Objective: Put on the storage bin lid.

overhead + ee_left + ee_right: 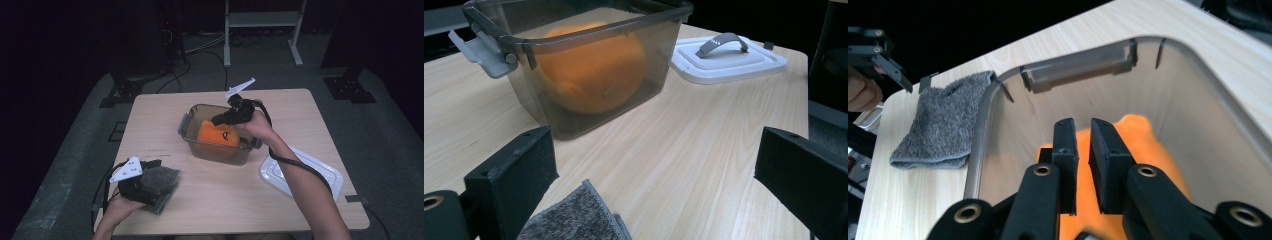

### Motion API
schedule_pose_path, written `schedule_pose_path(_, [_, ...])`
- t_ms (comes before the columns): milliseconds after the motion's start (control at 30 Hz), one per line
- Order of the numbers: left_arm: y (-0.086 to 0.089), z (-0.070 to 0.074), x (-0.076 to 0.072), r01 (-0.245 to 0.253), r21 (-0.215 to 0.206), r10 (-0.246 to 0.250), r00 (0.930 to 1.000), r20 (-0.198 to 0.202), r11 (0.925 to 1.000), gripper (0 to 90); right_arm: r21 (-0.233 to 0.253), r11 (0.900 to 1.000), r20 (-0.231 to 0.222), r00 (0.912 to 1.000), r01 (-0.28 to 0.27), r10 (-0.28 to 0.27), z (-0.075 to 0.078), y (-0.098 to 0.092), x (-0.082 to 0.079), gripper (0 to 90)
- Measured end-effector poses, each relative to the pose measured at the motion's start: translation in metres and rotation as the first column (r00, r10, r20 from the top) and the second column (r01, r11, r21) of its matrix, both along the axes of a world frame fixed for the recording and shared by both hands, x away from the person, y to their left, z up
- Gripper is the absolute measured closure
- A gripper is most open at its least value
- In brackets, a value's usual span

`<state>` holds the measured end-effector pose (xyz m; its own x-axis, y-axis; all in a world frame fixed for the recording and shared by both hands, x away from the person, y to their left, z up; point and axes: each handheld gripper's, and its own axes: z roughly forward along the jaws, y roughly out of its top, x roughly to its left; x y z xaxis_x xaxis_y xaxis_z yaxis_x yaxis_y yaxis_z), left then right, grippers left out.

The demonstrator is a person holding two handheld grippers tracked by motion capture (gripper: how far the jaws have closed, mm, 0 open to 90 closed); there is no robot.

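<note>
Orange toy: a soft, rounded orange plush toy (pixel 217 136) is seen at the centre of the high view, lying inside the bin with a small face patch turned up.

Bin: a smoke-grey translucent plastic storage bin (pixel 192 142) with grey side latches stands open on the table, just above the middle of the frame; through its wall the toy is seen resting on the floor of the bin.

Right gripper: the right gripper (pixel 1082 147) is lowered into the bin, in the lower centre of its own view; its jaws are nearly closed, only a thin gap is left between them, and the orange plush lies just behind them. Whether any fabric is pinched cannot be told.

Left gripper: the left gripper (pixel 664 165) is held with jaws spread wide and nothing between them, at the lower left of the high view, over the cloth.

Cloth: a folded grey terry cloth (pixel 162 182) lies flat near the table's lower left edge.

Lid: a white rectangular plastic lid with a grey handle (pixel 320 172) rests at lower right, well apart from the bin.

Table: a pale wood-grain table (pixel 150 120) bears everything.

Doing the step well: a fold of plush should probably be gathered deep between the pads before lifting, and the toy raised straight up, clear of the rim, so that the bin is not dragged.
</note>
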<state>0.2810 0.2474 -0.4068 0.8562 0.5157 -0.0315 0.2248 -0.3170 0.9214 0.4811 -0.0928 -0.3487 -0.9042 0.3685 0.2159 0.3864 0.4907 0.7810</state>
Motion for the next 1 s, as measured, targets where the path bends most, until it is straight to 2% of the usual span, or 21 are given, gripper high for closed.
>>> schedule_pose_path(400, [0.000, 0.000, 0.000, 0.000, 0.001, 0.000, 1.0000, -0.001, 1.0000, 2.6, 0.008, 1.000, 0.016, 0.9998, 0.016, -0.016, 0.011, -0.014, -0.008, 73.4])
schedule_pose_path(667, [-0.002, 0.000, 0.000, 0.000, 0.007, 0.000, 1.0000, -0.001, 1.0000, 2.6, 0.046, 0.999, 0.048, 0.9988, 0.010, -0.012, 0.026, -0.038, -0.025, 67.4])
schedule_pose_path(1000, [-0.002, -0.001, 0.000, -0.002, 0.011, 0.002, 1.0000, 0.000, 0.9999, 2.6, 0.049, 0.999, 0.073, 0.9970, 0.023, -0.026, 0.036, -0.068, -0.042, 57.1])
